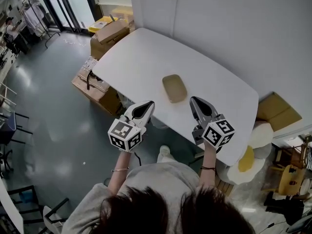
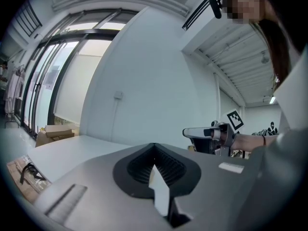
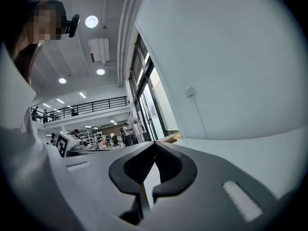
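The flat tan pad [image 1: 174, 88] lies alone on the white counter [image 1: 141, 57], just ahead of me. I judge it light and probably soft, a bit limp, so its near short edge looks best for a pinch. My left fingers [image 2: 137, 170] and right fingers [image 3: 168, 170] are each pressed together at the tips, holding nothing, hovering short of the pad

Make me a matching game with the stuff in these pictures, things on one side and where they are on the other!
Things:
1. tan pad
2. cardboard boxes
3. left tool
4. fried-egg cushion

Places:
A. down past the right end of the white table
B. held at the table's near edge, shut
C. lying on the table
D. on the floor by the table's left end

Pairs: 1-C, 2-D, 3-B, 4-A
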The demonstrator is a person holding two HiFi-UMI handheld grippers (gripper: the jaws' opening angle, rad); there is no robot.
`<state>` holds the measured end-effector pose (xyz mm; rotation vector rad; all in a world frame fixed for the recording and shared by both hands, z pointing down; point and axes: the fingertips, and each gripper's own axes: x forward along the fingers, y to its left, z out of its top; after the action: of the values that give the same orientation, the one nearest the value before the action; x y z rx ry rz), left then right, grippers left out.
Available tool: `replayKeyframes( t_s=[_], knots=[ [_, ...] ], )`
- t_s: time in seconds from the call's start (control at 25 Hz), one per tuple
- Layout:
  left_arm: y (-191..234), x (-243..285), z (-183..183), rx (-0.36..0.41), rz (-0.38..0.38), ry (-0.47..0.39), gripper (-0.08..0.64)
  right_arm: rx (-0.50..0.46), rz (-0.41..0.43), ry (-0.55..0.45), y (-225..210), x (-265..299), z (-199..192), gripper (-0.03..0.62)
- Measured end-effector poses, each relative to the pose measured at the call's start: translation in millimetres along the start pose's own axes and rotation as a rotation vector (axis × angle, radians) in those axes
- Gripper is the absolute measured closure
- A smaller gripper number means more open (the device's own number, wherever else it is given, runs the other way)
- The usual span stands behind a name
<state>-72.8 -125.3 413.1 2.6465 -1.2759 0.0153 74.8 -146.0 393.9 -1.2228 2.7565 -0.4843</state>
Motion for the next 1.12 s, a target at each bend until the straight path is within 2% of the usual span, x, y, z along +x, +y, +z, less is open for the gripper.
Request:
replayKeyframes(
  t_s=[0.52,1.12],
  knots=[
    [30.3,37.7,5.2,-0.027,0.048,0.001,0.57,0.025,0.067,0.038,-30.6,45.4,7.7,0.578],
    [44.7,97.3,2.7,-0.032,0.021,0.02,0.57,0.059,0.065,0.056,-82.5,72.0,11.3,0.578]
  ],
)
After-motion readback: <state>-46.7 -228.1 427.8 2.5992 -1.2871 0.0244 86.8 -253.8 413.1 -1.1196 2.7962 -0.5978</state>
